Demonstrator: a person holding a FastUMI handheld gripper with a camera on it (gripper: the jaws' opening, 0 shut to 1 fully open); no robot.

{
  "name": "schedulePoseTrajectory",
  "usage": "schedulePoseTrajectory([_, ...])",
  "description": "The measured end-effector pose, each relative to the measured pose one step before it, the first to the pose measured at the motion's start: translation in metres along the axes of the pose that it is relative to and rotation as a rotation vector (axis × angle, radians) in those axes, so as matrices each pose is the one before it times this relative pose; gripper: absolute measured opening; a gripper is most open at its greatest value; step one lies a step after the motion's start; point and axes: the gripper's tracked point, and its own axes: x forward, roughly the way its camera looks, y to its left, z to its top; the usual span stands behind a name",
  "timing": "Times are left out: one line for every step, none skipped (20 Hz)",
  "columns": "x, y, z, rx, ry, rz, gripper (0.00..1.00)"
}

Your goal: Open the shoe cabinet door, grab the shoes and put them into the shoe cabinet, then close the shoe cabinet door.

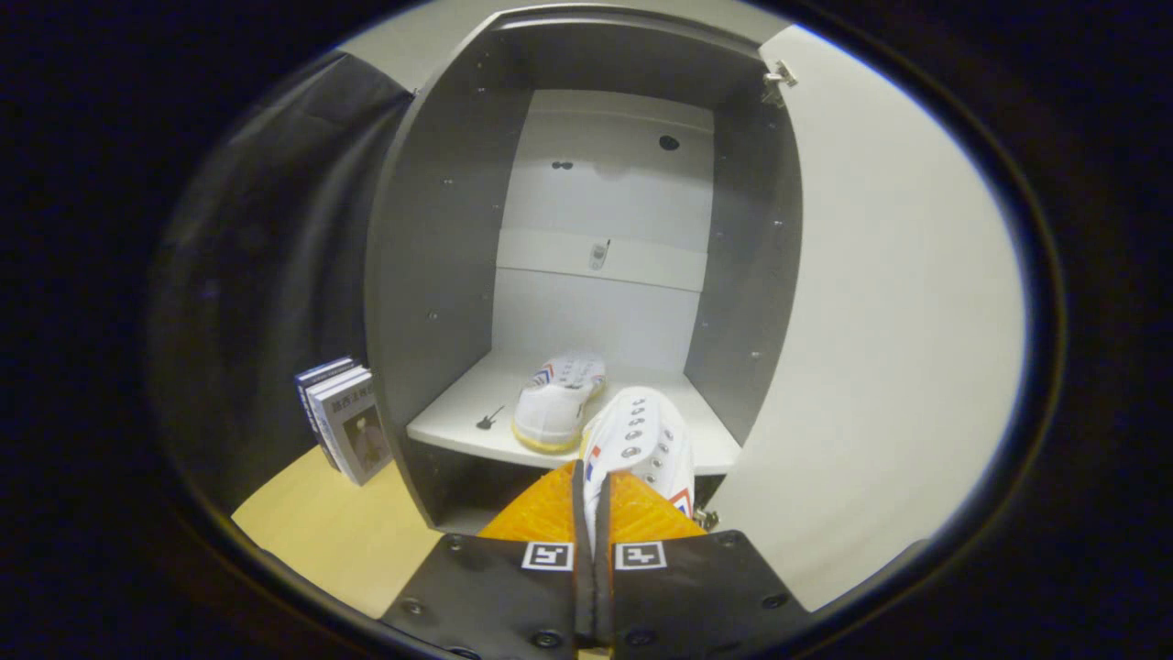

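The shoe cabinet [440, 275] stands open, its door [880, 321] swung out to the right with a hinge [779, 78] showing at the top corner. On the cabinet's white shelf [458, 417] lies one white canvas sneaker [557, 403] with a yellowish sole, toe toward the front edge; a small black guitar-shaped mark [489, 419] sits on the shelf to its left. The gripper [593, 500] has its orange fingers [541, 509] closed tight on the edge of a second white sneaker [641, 440], which has metal eyelets and red-and-blue trim; it hangs just ahead of the fingers, over the shelf's front right edge. Left of the cabinet, a few books [344, 417] stand upright on the wooden floor [330, 532]; their cover text is too small to read.
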Motion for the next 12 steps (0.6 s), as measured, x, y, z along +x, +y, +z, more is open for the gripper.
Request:
schedulePoseTrajectory([0.01336,-0.00245,0.00401,-0.00987,0.00532,0.0094,0.02])
schedulePoseTrajectory([0.01383,-0.00407,0.00324,-0.01131,0.0032,0.0047,0.02])
schedulePoseTrajectory([0.01207,-0.00401,0.00282,-0.00796,0.00507,0.00262,0.02])
schedulePoseTrajectory([0.0131,-0.00368,0.00262,-0.00306,0.00313,0.00044,0.02])
schedulePoseTrajectory([0.01233,-0.00233,-0.00036,-0.00391,0.00852,0.00058,0.02])
schedulePoseTrajectory([0.01125,-0.00285,0.00034,-0.0049,0.01133,0.00233,0.02])
schedulePoseTrajectory([0.01436,-0.00337,-0.00154,-0.00213,0.01044,0.00216,0.02])
schedulePoseTrajectory([0.0106,-0.0027,-0.00151,-0.00414,0.01507,0.00308,0.02])
schedulePoseTrajectory([0.01066,-0.00283,-0.00053,-0.00332,0.0116,0.00056,0.02])
schedulePoseTrajectory([0.00927,-0.00204,0.00055,-0.00635,0.00624,0.00116,0.02])
schedulePoseTrajectory([0.00977,-0.0012,0.00107,-0.00709,0.00427,0.00579,0.02])
schedulePoseTrajectory([0.00849,0.00035,0.00045,-0.00477,0.00407,0.00959,0.02])
